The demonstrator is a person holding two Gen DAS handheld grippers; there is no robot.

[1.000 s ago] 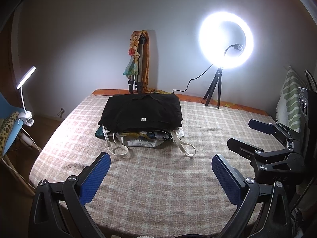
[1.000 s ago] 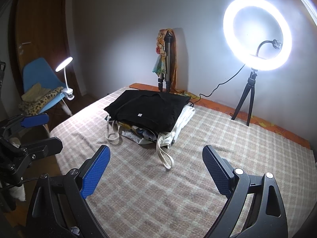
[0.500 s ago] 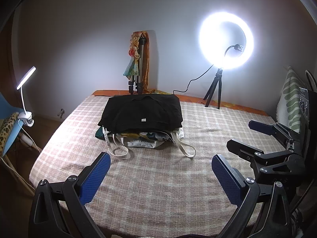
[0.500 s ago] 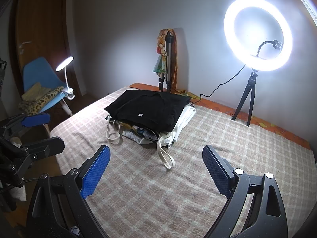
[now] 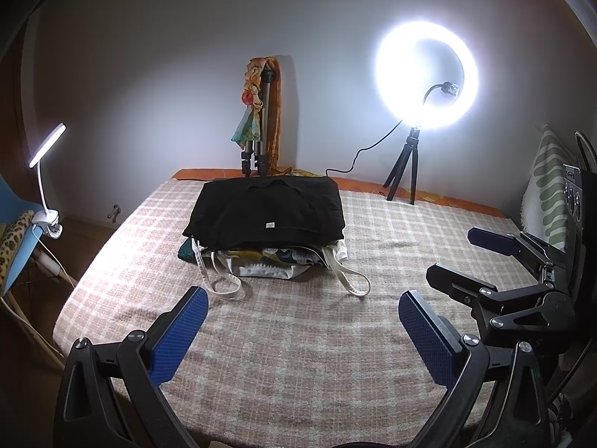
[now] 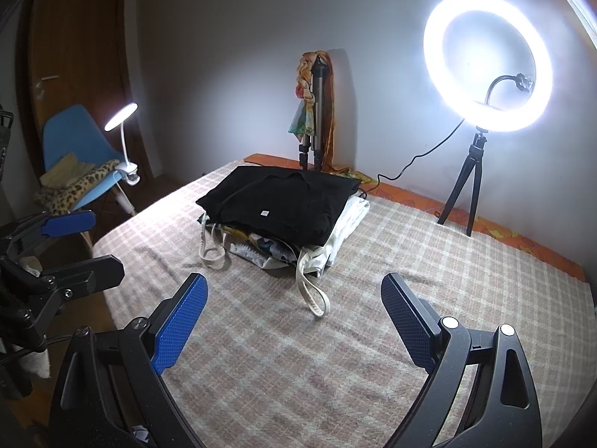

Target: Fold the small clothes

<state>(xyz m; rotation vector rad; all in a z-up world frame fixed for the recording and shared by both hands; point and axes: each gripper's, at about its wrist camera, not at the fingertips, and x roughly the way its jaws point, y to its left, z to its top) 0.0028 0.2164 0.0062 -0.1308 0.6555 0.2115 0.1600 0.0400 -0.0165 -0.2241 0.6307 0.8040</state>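
A folded black garment [image 5: 266, 209] lies on top of a pile of clothes with a cream tote bag [image 5: 276, 267] at the far middle of the checked bed cover [image 5: 298, 354]. The pile also shows in the right wrist view [image 6: 280, 203]. My left gripper [image 5: 300, 330] is open and empty, held above the near edge of the bed, well short of the pile. My right gripper [image 6: 293, 315] is open and empty, to the right of the left one; it shows in the left wrist view [image 5: 474, 257]. The left gripper shows in the right wrist view [image 6: 86, 242].
A lit ring light on a small tripod [image 5: 425, 82] stands at the back right of the bed. A folded tripod with a scarf [image 5: 259, 123] leans on the wall behind the pile. A blue chair with a clip lamp [image 6: 74, 164] stands left of the bed.
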